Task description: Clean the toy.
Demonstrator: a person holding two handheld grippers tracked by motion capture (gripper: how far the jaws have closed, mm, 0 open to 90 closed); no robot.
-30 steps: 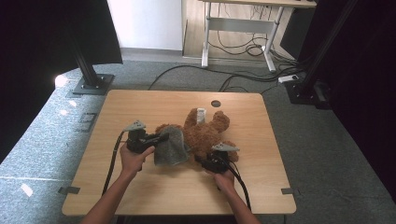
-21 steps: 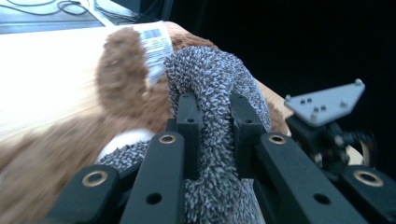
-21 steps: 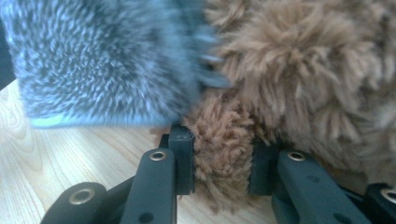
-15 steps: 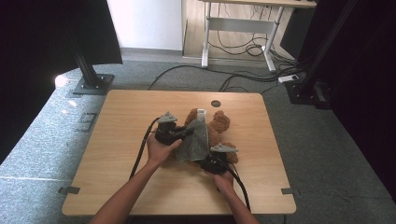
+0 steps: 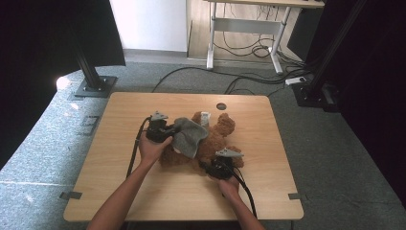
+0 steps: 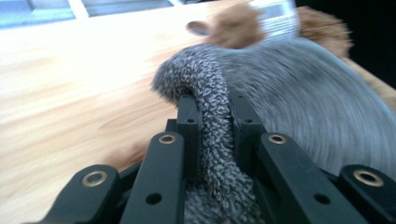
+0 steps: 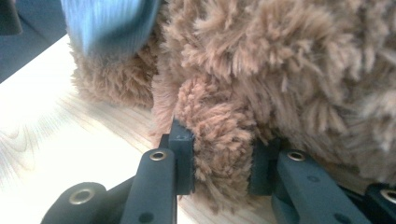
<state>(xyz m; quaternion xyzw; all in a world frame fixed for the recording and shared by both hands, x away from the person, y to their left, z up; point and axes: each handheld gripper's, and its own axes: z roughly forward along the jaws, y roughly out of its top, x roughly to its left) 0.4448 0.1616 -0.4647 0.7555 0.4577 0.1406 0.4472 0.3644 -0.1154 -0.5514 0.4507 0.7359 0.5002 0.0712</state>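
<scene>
while the brown teddy bear [image 5: 215, 139] lies near the middle of the wooden table [image 5: 119, 191], we read the work as dressing or covering it with the grey knitted cloth [image 5: 190, 136], and we judge it partly done. the cloth is draped over the bear's upper body on its left side; the head end, the far side and the lower limbs are bare fur. what looks left is to spread or pull the cloth fully into place.

left gripper [image 5: 160, 130]: in its own view the jaws are narrow and clamped on a bunched fold of the grey cloth [image 6: 212, 107], the rest fanning out over the bear beyond.

right gripper [image 5: 221, 167]: jaws pinched on a tuft of the bear [image 7: 219, 135], a limb by our guess, low against the table, seemingly to anchor the toy.

hard to make out: whether the cloth is a garment or a plain rag, since motion blur smears it in the left gripper view. the white tag [image 5: 205, 117] near the bear's head is unreadable. the bear's face is not discernible. a dark round hole [image 5: 220, 106] sits in the table's far edge.
</scene>
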